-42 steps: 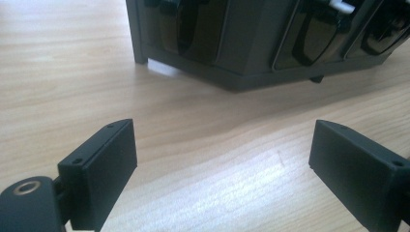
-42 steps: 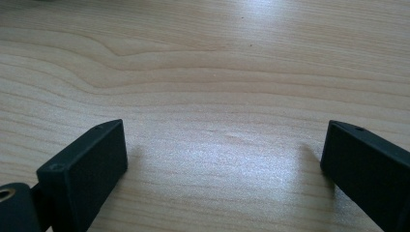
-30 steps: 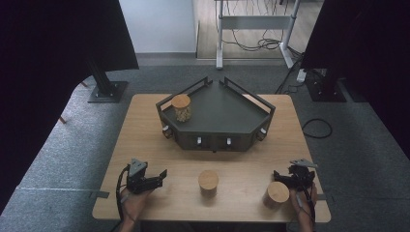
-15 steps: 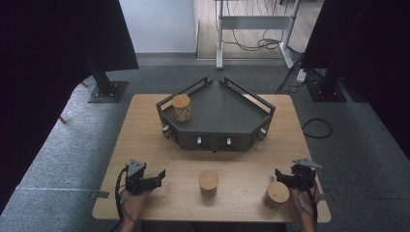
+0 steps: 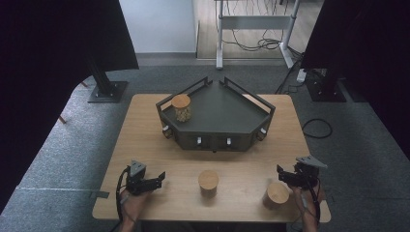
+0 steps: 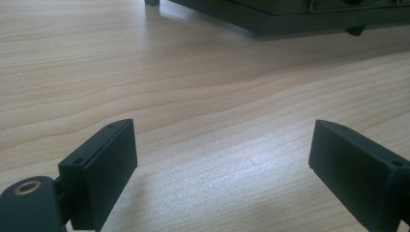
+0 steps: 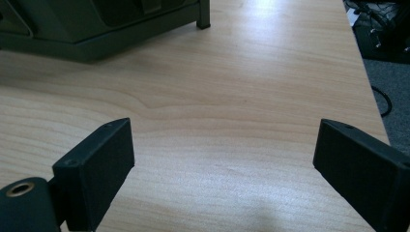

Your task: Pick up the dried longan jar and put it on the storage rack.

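Note:
Three jars with round wooden lids are in the high view. One jar stands in the back left corner of the dark tray. A second jar is on the table's front middle, and a third jar is at the front right. My left gripper lies at the front left, pointing towards the middle jar. Its jaws are open over bare wood. My right gripper hovers just behind the right jar. Its jaws have just been closing but stand open with nothing between them.
The wooden table stands on grey carpet. The tray's front wall shows at the top of the left gripper view and of the right gripper view. Cables and dark stands lie on the floor beyond the table's right edge.
My right gripper has risen a little and shifted slightly away from the right jar. My left gripper and all the jars have stayed where they were.

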{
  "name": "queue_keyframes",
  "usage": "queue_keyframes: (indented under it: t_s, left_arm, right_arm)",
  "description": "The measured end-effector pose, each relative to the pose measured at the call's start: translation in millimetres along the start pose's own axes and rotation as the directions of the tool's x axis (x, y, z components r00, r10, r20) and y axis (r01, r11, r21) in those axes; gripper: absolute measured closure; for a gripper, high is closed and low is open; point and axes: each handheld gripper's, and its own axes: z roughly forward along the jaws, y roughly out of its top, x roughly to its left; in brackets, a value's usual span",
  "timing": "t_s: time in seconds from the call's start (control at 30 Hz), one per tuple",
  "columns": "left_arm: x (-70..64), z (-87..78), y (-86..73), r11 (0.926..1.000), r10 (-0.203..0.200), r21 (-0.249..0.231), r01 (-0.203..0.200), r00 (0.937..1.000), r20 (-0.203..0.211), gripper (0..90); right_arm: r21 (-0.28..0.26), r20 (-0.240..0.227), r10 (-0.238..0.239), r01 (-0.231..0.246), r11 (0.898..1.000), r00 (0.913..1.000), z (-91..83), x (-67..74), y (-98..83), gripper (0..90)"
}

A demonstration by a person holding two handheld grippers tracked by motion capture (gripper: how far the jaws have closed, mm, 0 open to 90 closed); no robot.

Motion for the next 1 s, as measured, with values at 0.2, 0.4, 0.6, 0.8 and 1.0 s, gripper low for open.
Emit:
queue_keyframes:
  t_s: [0.2,0.4,0.6,0.8,1.0]
  left_arm:
    - [0.8,2.3,1.1,0.9998,0.002,0.018,-0.002,1.0,0.002,9.9]
    - [-1.1,5.7,3.8,0.9983,0.019,0.055,-0.019,0.9998,-0.011,9.9]
    - [-1.2,7.3,6.4,0.9963,0.026,0.082,-0.025,0.9995,-0.02,10.0]
    - [-5.9,9.8,11.1,0.9922,0.047,0.117,-0.042,0.998,-0.042,10.2]
    - [-10.0,11.0,12.7,0.9893,0.072,0.131,-0.064,0.9958,-0.056,10.1]
  right_arm:
    - [-0.015,-0.002,0.012,-0.012,1.0,0.9999,-4.8,-0.5,0.7,6.9]
    - [-0.038,0.001,0.006,-0.006,0.999,1.0,-11.5,2.2,4.5,6.1]
    - [-0.058,-0.011,0.007,-0.008,0.998,0.9999,-19.4,5.6,10.2,5.0]
    - [-0.061,-0.028,-0.005,0.003,0.998,0.9996,-25.2,11.5,15.5,2.7]
    - [-0.056,-0.033,-0.023,0.021,0.998,0.9992,-30.3,19.5,21.5,0.0]
